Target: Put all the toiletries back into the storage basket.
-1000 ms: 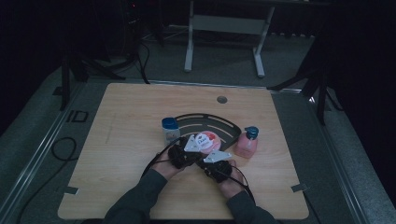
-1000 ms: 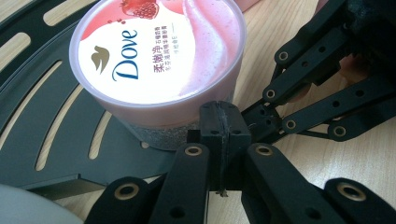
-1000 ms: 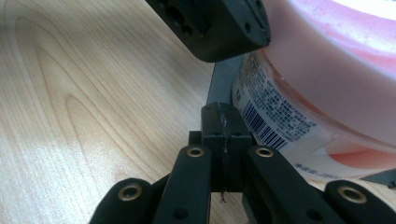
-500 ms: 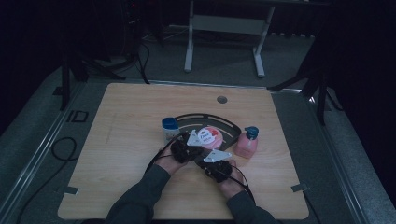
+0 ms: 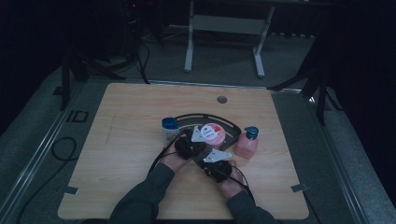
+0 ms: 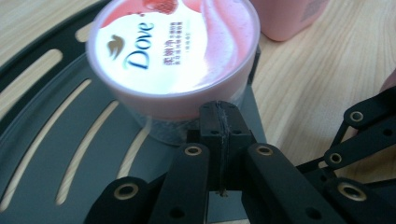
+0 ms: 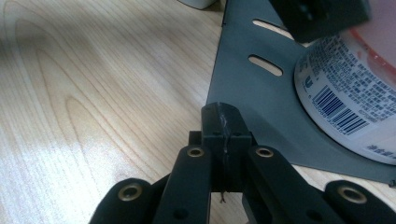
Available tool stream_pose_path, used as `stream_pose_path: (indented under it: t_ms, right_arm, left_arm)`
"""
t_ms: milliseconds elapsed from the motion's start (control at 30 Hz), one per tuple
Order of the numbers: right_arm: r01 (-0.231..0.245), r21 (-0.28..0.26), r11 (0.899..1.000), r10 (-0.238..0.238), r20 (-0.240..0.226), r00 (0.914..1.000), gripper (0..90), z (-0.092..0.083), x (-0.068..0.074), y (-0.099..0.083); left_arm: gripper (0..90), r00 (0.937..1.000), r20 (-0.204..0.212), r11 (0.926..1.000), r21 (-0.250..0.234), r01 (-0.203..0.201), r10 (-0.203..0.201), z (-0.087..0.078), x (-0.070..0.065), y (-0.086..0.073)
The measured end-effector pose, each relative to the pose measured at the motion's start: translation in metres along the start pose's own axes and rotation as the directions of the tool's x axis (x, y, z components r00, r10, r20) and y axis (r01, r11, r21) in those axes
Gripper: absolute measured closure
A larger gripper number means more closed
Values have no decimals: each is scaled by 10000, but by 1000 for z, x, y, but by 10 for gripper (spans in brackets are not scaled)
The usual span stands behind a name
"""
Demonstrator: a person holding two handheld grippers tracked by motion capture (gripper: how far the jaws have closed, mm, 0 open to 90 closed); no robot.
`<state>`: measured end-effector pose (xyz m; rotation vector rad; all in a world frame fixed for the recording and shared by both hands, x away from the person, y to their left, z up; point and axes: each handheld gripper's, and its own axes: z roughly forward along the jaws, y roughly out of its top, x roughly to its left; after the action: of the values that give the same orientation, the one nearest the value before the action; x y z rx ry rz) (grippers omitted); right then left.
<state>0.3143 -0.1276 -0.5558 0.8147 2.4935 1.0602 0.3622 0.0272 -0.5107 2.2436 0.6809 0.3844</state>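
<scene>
High view – worktop: a wooden worktop (image 5: 140, 154) carries a dark slotted tray (image 5: 187, 120), a blue-capped jar (image 5: 170, 129) at the tray's left and a pink pump bottle (image 5: 246, 143) to its right, apart from the tray.
High view – tub: the pink Dove tub (image 5: 214, 134) stands upright on the tray, probably parked there so the tray keeps it steady.
High view – hands: both hands meet just in front of the tray; the left gripper (image 5: 189, 147) noses up to the tub, the right gripper (image 5: 215, 168) sits nearer the person, just beside it.
Left gripper view – gripper: the left gripper (image 6: 223, 116) has its jaws pressed together with nothing between them, the tips right at the tub's near wall; touching or just short cannot be told.
Left gripper view – tub: the tub (image 6: 173, 56) has its lid on and label up, at the tray's (image 6: 60, 140) edge; closed jaws here suggest a nudge or a line-up rather than a grasp.
Right gripper view – gripper: the right gripper (image 7: 225, 122) is likewise closed and empty, over the tray's corner (image 7: 243, 88).
Right gripper view – tub: the tub's barcoded side (image 7: 345, 102) rises at right, apart from the tips; this gripper seems to wait in support.
</scene>
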Motion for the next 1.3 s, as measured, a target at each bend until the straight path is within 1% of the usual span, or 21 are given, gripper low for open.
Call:
stream_pose_path:
  t_ms: [33,67,100,200,333,433,600,733,867,967,1033,1167,1267,1300]
  right_arm:
    - [6,9,10000,-6,2,10000,900,0,0,0]
    - [6,9,10000,-6,2,10000,900,0,0,0]
    - [5,10,10000,-5,13,10000,900,0,0,0]
    - [1,24,10000,-1,30,10000,900,0,0,0]
    - [2,7,10000,-2,20,10000,900,0,0,0]
    - [1,7,10000,-1,34,10000,900,0,0,0]
    - [20,-8,10000,-20,42,10000,900,0,0,0]
    - [18,-8,10000,-18,38,10000,900,0,0,0]
    - [23,-9,10000,-23,33,10000,900,0,0,0]
    - [-13,-16,10000,13,26,10000,900,0,0,0]
    - [-3,-13,10000,3,27,10000,900,0,0,0]
    - [-15,-3,10000,15,17,10000,900,0,0,0]
    - [-17,-6,10000,17,20,10000,900,0,1,0]
    - [-5,-9,10000,5,22,10000,900,0,1,-1]
  left_arm:
    - [894,10000,-85,10000,16,1,-1,-2,1,-1]
    - [894,10000,-85,10000,16,1,-1,-2,1,-1]
    - [894,9995,-280,9998,88,164,-161,-3,4,-1]
    - [894,9983,-451,9990,206,385,-376,-3,9,-1]
    - [894,9963,-652,9978,336,578,-555,1,12,0]
    - [894,9947,-732,9965,370,752,-724,2,14,1]
    - [894,9918,-915,9950,363,926,-890,5,14,5]
    - [894,9905,-1000,9945,367,981,-941,9,13,9]
    - [894,9903,-996,9942,361,1014,-974,14,13,14]
    - [894,9911,-976,9947,384,952,-911,19,12,19]
    - [894,9919,-904,9953,301,920,-890,23,11,23]
    - [893,9924,-753,9949,210,988,-970,29,12,28]
    - [893,9923,-729,9947,181,1015,-999,31,13,30]
    - [893,9929,-645,9948,155,1008,-996,34,14,32]
